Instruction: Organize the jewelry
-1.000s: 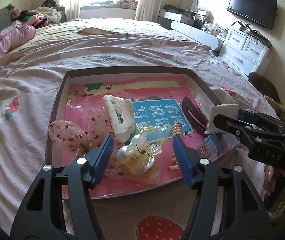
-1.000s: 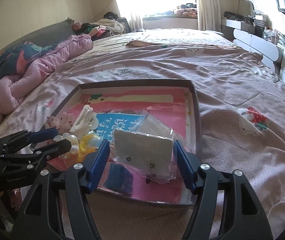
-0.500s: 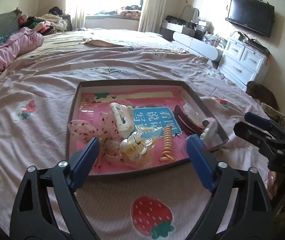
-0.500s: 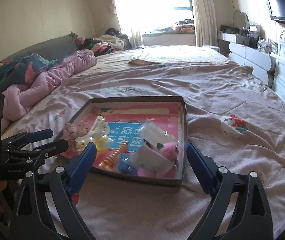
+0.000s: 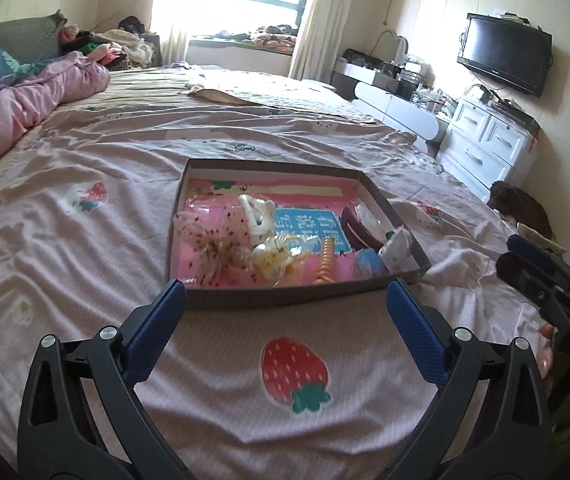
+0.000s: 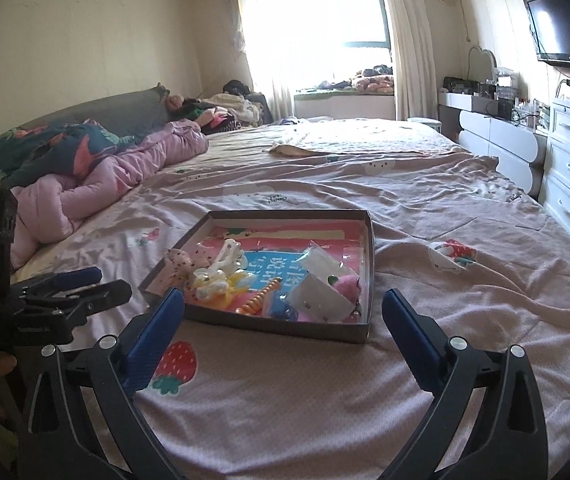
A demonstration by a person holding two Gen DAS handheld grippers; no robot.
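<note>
Jewelry tray [image 5: 285,300] sits at frame centre on the pink bed [image 5: 85,264], holding hair clips [image 5: 257,220], an orange spiral tie [image 5: 327,260] and clear packets [image 6: 317,296]. Left gripper [image 5: 285,312] and right gripper [image 6: 283,316] hover at bottom, fingers opening, released, nothing between them

Daylight from the blown-out curtained window [image 6: 317,28] at the far wall; glare washes its panes white. Pink patterned bedsheet [image 5: 245,144] evenly lit, shadows soft. Strong fisheye bending, dark vignette at corners. Focus acceptable, slight softness throughout.
</note>
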